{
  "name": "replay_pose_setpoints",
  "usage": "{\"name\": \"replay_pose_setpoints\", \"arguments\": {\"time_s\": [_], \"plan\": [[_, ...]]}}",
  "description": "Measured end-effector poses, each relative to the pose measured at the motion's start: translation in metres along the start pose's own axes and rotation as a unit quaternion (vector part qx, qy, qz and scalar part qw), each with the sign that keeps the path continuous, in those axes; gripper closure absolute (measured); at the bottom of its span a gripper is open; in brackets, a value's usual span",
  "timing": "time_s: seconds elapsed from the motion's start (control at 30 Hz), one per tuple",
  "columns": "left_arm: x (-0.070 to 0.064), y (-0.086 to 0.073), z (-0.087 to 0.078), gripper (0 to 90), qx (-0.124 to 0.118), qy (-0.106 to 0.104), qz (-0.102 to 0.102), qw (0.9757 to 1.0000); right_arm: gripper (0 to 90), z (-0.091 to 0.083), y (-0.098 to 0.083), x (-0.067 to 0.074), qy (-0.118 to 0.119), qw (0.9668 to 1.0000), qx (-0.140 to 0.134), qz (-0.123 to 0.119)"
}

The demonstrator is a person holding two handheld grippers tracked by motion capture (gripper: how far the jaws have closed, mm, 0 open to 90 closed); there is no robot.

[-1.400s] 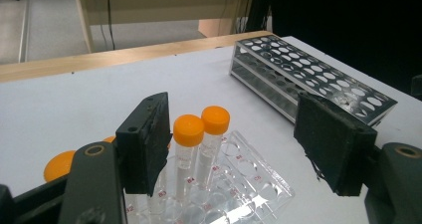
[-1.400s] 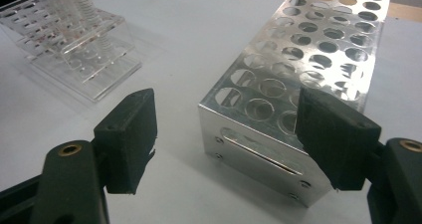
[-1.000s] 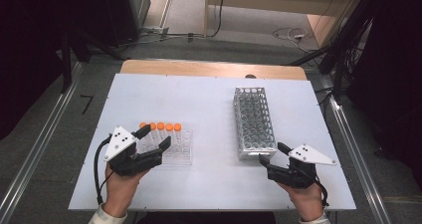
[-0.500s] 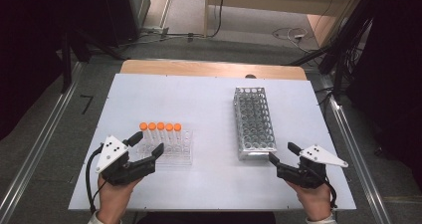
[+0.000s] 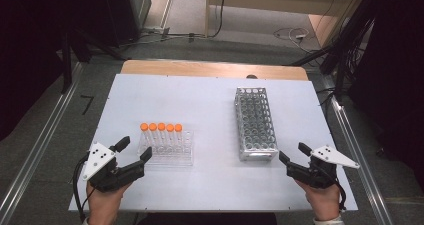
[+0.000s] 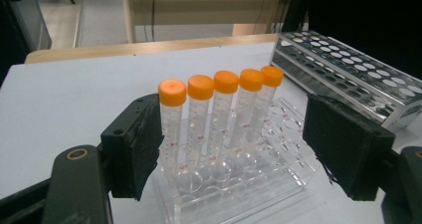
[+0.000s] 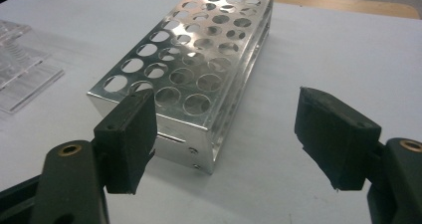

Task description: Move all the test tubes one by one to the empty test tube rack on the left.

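Five orange-capped clear tubes (image 5: 161, 135) are standing in a transparent acrylic rack (image 5: 167, 154) on the white counter (image 5: 210, 110), beside a perforated shiny metal rack (image 5: 255, 122). Left hand-held gripper (image 5: 133, 150) and right hand-held gripper (image 5: 294, 152) are both resting open, black pads gripping nothing.

The desk (image 5: 210, 100) shows a matt, pale sheet top, smooth and barely reflective, with a strip of bare light wood (image 5: 215, 68) along its far edge. The perforated rack (image 7: 199, 59) by the right edge is bright sheet metal, brushed and shiny, catching the light on its punched top. The small rack (image 6: 249, 184) toward the left edge is clear, glossy plastic, see-through to the desk. In it, five tubes (image 6: 219, 119) of transparent plastic carry smooth orange plastic caps (image 6: 226, 81) with a soft sheen. The left gripper (image 6: 231, 149) and the right gripper (image 7: 224, 134) have black fingers (image 7: 336, 134), matt and slightly rough.
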State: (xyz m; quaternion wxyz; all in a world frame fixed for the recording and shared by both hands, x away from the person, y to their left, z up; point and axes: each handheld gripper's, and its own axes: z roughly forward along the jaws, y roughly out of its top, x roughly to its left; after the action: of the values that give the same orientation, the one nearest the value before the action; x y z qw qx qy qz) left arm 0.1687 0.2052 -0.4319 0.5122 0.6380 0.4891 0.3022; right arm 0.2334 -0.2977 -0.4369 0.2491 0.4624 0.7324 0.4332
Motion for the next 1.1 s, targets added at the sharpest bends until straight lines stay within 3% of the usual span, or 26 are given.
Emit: {"name": "replay_pose_setpoints", "arguments": {"time_s": [0.5,0.67,0.8,1.1], "plan": [[0.018,-0.016,-0.014,23.3,0.011,0.030,-0.006,0.9995,23.1,-0.009,-0.009,-0.023,-0.030,0.9994,-0.003,0.015],[0.025,-0.022,-0.018,23.3,0.018,0.043,-0.009,0.9989,22.8,-0.009,-0.015,-0.032,-0.061,0.9981,0.003,0.008],[0.035,-0.029,-0.017,23.3,0.029,0.064,-0.010,0.9975,22.7,-0.009,-0.019,-0.041,-0.072,0.9972,0.005,0.018],[0.053,-0.039,-0.014,23.3,0.057,0.090,-0.023,0.9941,22.7,-0.009,-0.029,-0.060,-0.094,0.9944,0.015,0.046]]}}
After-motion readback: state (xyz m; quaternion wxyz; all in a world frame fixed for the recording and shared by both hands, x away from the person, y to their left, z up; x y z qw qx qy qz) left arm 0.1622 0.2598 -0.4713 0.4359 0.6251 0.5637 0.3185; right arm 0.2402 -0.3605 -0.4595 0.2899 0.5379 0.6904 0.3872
